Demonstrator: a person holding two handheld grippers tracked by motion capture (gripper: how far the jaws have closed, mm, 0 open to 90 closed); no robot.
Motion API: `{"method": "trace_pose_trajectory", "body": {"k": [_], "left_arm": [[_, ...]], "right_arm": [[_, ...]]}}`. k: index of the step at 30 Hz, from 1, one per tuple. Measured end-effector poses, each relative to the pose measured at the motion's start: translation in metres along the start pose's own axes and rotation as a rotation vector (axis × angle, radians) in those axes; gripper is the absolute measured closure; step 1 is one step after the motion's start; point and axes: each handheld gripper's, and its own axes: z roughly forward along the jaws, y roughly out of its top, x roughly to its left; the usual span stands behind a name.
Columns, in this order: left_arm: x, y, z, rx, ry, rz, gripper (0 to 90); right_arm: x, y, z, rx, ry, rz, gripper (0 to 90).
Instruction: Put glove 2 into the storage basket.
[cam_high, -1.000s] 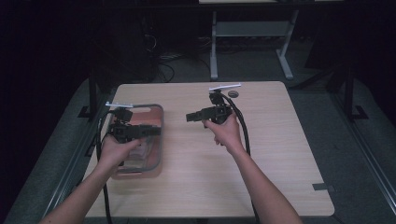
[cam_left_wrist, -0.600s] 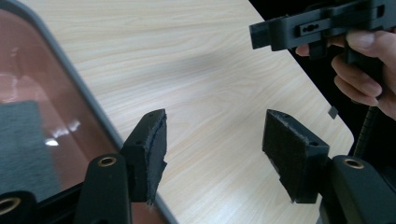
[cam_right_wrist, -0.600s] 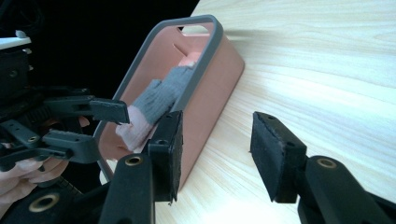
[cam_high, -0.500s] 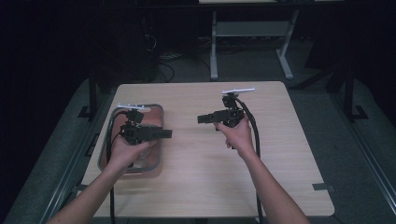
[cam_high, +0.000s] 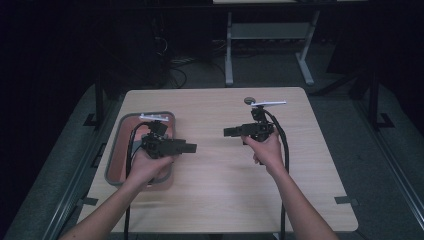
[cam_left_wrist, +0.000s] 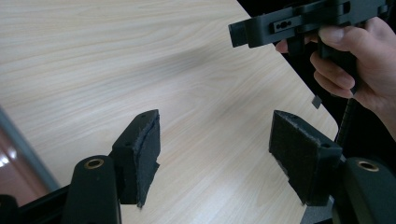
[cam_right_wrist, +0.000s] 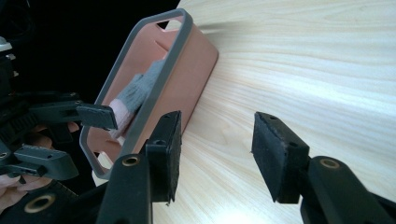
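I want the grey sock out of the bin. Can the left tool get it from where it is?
Probably yes. The left tool hangs open at the bin's edge, and the grey sock lies uncovered inside, though the tool points away and must turn.

Tray (cam_high: 121, 135) interior: part covered by the left hand (cam_high: 145, 167) and left claw (cam_high: 189, 148) in the high view.
Grey knitted item (cam_right_wrist: 140, 88) in tray: mostly hidden by the rim; identity unclear.
Small dark object (cam_high: 249, 100) near worktop (cam_high: 215, 190) far edge: too small to identify.
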Motion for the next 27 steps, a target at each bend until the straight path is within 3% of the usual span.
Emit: {"method": "trace_pose_trajectory", "body": {"k": [18,27], "left_arm": [[-0.02,-0.012,0.028,0.049,-0.039,0.044,31.9],[-0.029,-0.019,0.042,0.073,-0.061,0.065,31.7]], "right_arm": [[-0.031,-0.029,-0.025,-0.031,-0.014,0.055,48.8],[-0.04,-0.038,-0.036,-0.036,-0.025,0.072,48.0]]}}
